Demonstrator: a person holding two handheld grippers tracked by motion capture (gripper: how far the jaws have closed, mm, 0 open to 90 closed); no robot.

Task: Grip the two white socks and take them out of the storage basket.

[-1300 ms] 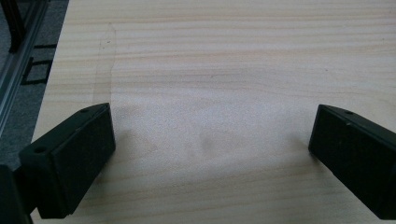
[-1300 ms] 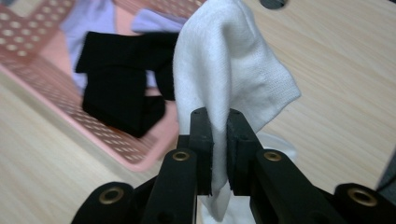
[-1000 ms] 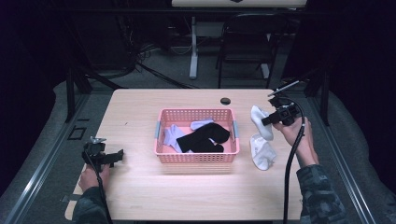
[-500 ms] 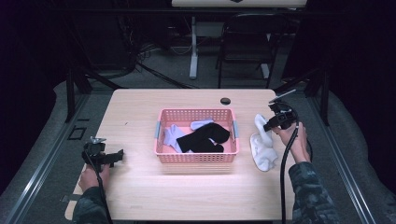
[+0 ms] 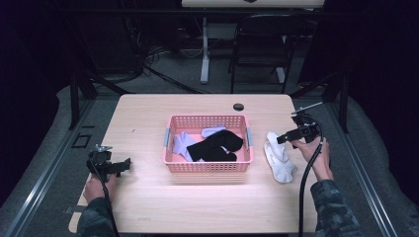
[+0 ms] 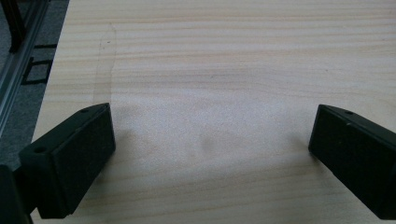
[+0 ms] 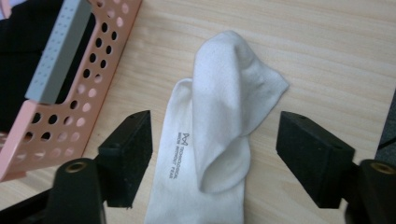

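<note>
Wooden table (image 5: 148, 207), pale grain, carries everything. Pink perforated basket (image 5: 207, 167) sits mid-table with black sock (image 5: 217, 145) and pale lilac socks (image 5: 182, 144) inside.

White socks (image 5: 279, 158) now lie on the table just right of the basket, outside it. A second ago one hung from the right gripper (image 5: 283, 139), lifted above the table; now it lies draped over the other, its cuff folded over in the right gripper view (image 7: 219, 126).

Right gripper: jaws have just been opening, now stand apart either side of the sock, pads not pressing it. Reads as a release; sock set down, pairing or sorting step likely done for this item.

Left gripper (image 5: 126, 163) at the table's near left, jaws wide apart over bare wood, nothing between. Unchanged from a second ago.
</note>
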